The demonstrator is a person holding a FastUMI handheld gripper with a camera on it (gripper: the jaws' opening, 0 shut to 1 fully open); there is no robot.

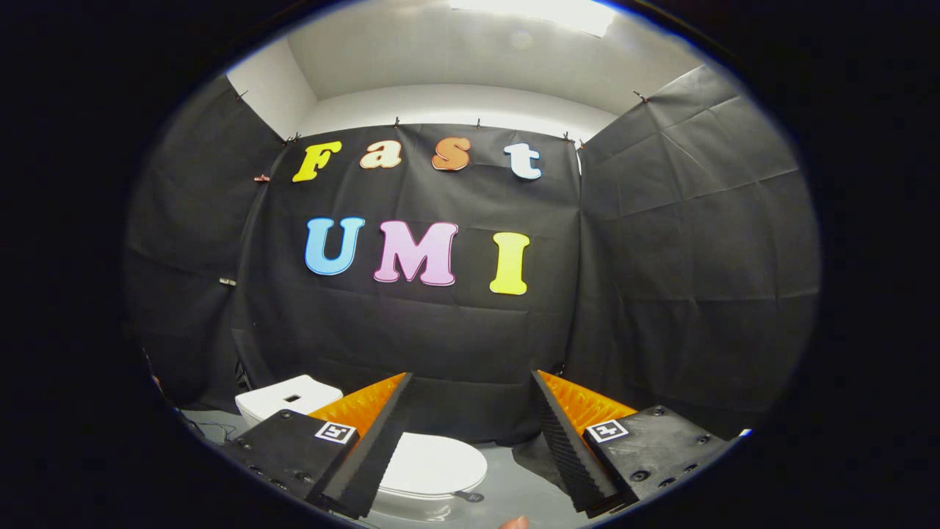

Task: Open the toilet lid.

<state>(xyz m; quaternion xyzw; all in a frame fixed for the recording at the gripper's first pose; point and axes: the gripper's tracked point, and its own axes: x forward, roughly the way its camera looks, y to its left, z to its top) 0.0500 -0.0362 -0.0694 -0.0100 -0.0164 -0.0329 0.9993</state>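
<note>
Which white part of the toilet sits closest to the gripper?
The closed oval lid, lying flat just beyond the open gripper; the boxy tank stands farther back.

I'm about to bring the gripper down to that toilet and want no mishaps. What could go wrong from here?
1. The gripper is open and high above the closed toilet lid, which lies partly behind one finger; a blind descent might knock the lid rather than catch its edge.
2. The lid sits flat, so the fingers may slip off its rim.
3. The tank stands close behind; a lid swung up fast could bang it.
</note>
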